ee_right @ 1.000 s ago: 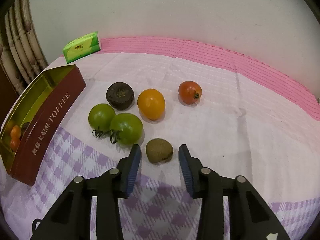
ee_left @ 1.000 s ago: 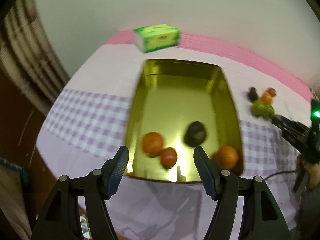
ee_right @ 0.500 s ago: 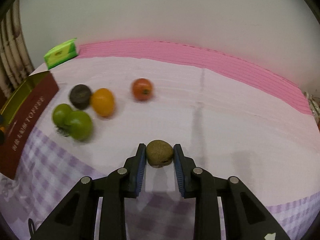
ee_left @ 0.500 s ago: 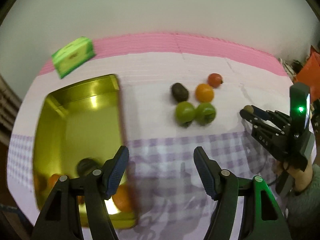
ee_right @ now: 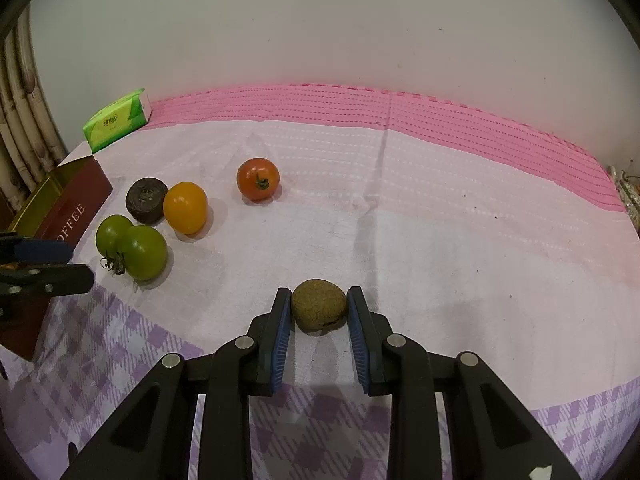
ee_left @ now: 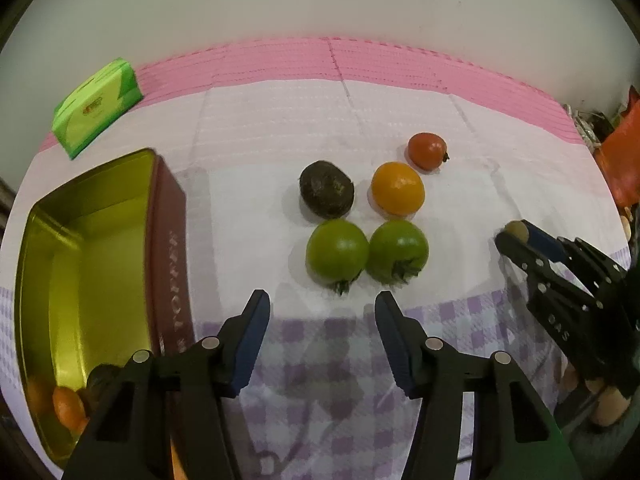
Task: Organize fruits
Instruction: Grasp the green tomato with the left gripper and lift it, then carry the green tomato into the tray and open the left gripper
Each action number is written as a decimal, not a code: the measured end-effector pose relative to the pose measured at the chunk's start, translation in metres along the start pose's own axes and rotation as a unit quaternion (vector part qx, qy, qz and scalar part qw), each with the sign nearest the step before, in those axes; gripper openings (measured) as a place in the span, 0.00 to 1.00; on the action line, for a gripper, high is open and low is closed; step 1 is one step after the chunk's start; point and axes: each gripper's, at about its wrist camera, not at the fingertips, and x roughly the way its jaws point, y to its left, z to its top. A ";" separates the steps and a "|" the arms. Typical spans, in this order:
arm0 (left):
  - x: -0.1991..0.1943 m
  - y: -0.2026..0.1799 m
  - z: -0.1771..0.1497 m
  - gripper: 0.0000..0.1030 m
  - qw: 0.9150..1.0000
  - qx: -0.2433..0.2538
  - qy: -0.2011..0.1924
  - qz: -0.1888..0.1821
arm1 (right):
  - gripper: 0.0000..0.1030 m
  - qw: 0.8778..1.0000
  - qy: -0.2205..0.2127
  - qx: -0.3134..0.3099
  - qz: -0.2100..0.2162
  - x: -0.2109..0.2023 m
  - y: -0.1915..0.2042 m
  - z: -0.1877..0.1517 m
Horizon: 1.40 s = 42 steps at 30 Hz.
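My right gripper [ee_right: 319,306] is shut on a brown kiwi [ee_right: 319,305], held above the cloth; it also shows in the left wrist view [ee_left: 516,236]. My left gripper [ee_left: 322,312] is open and empty, just in front of two green tomatoes [ee_left: 337,251] [ee_left: 398,250]. Behind them lie a dark fruit [ee_left: 327,188], a yellow-orange tomato [ee_left: 397,188] and a red tomato [ee_left: 427,150]. The gold toffee tin [ee_left: 168,240] stands at the left with several orange fruits [ee_left: 68,406] and a dark one in its near end.
A green tissue pack [ee_left: 97,107] lies at the back left near the wall. The table has a pink, white and purple-check cloth [ee_right: 440,220]. Cane furniture [ee_right: 20,120] stands at the far left. Orange clutter [ee_left: 622,160] sits off the right edge.
My left gripper swung right from over the tin to face the green tomatoes. My right gripper closed on the kiwi, lifted it and drew right, away from the other fruits.
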 end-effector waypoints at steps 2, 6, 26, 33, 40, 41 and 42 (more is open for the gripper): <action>0.005 -0.001 0.004 0.52 1.000 0.000 0.001 0.002 | 0.26 1.000 0.000 0.001 0.002 0.000 0.001 0.000; 0.011 -0.001 0.013 0.48 1.000 0.000 0.001 0.004 | 0.26 1.000 0.000 0.002 0.002 0.000 0.000 0.001; -0.020 0.016 0.001 0.34 1.000 -0.023 -0.003 -0.003 | 0.26 1.000 0.000 0.000 -0.001 -0.001 -0.001 0.001; -0.051 0.070 -0.007 0.34 0.997 -0.072 -0.011 -0.014 | 0.25 1.000 0.000 -0.002 -0.003 0.000 0.000 0.001; -0.068 0.091 -0.010 0.34 0.996 -0.079 -0.030 -0.007 | 0.25 1.000 0.000 -0.006 -0.008 0.001 0.002 0.001; -0.070 0.092 -0.010 0.34 0.997 -0.075 -0.033 0.001 | 0.25 1.000 0.000 -0.006 -0.009 0.002 0.002 0.002; -0.071 0.092 -0.010 0.34 0.997 -0.073 -0.036 0.008 | 0.25 1.000 0.000 -0.007 -0.009 0.002 0.002 0.002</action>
